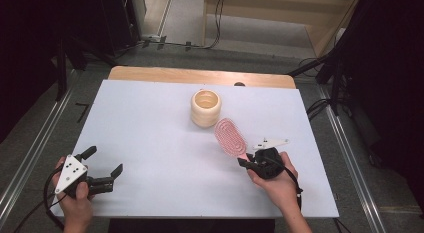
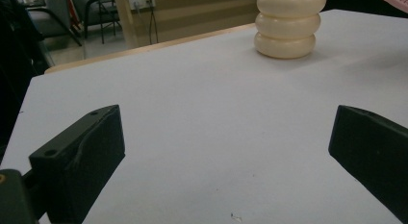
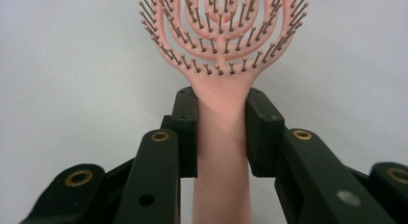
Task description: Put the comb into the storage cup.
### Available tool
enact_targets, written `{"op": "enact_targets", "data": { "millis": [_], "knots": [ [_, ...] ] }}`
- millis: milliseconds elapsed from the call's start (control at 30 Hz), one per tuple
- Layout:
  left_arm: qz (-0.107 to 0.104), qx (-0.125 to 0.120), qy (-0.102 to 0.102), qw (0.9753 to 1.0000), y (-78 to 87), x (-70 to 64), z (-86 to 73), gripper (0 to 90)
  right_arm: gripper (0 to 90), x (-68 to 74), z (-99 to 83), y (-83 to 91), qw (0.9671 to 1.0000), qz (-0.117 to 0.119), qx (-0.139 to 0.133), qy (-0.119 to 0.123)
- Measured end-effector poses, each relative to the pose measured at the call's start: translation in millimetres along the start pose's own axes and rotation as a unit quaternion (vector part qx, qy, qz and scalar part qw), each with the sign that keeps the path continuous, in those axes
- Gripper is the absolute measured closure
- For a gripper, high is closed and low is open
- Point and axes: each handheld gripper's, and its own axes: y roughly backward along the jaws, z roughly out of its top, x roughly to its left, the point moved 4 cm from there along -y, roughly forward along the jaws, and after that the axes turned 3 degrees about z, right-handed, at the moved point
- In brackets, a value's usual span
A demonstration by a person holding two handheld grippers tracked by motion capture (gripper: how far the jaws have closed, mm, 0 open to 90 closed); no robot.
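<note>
right gripper view shows your right gripper (image 3: 221,113) clamped on the handle of the pink hairbrush (image 3: 222,51), likely for a steady carry near the table's (image 1: 150,123) right edge, beside the cream cup (image 1: 205,107), while your left gripper (image 1: 102,165) idles wide open at the near-left corner.

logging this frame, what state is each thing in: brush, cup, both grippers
brush: held by its handle, bristles facing the right gripper's camera, head toward the cup
cup: upright on the table, untouched
right gripper: shut on the brush handle
left gripper: open, holding nothing, low at the table's near left
</note>
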Motion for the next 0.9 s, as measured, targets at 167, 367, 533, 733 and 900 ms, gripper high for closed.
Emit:
{"op": "enact_targets", "data": {
  "millis": [167, 367, 533, 733, 900],
  "knots": [
    [0.007, -0.003, -0.006, 1.0, 0.9, -1.0, 1.6, 0.0, 67.6, 4.8, 5.0, 1.2, 0.9996, 0.003, -0.027, 0.008],
    [0.01, 0.001, -0.025, 0.9996, -1.9, -8.3, 4.8, 0.0, 67.6, 9.1, 8.5, 3.3, 0.9978, 0.002, -0.063, 0.02],
    [0.001, -0.005, -0.023, 0.9997, -5.2, -16.2, 12.2, 0.0, 67.6, 10.4, 7.5, 4.2, 0.9959, 0.003, -0.086, 0.027],
    [-0.023, -0.003, -0.012, 0.9997, -10.2, -29.3, 19.9, 0.0, 67.6, 13.9, 3.3, -1.7, 0.9944, 0.005, -0.098, 0.04],
    [-0.039, -0.01, 0.0, 0.9992, -14.0, -37.9, 29.8, 0.0, 67.6, 16.6, 2.9, -4.8, 0.9925, 0.014, -0.113, 0.042]
  ]
}}
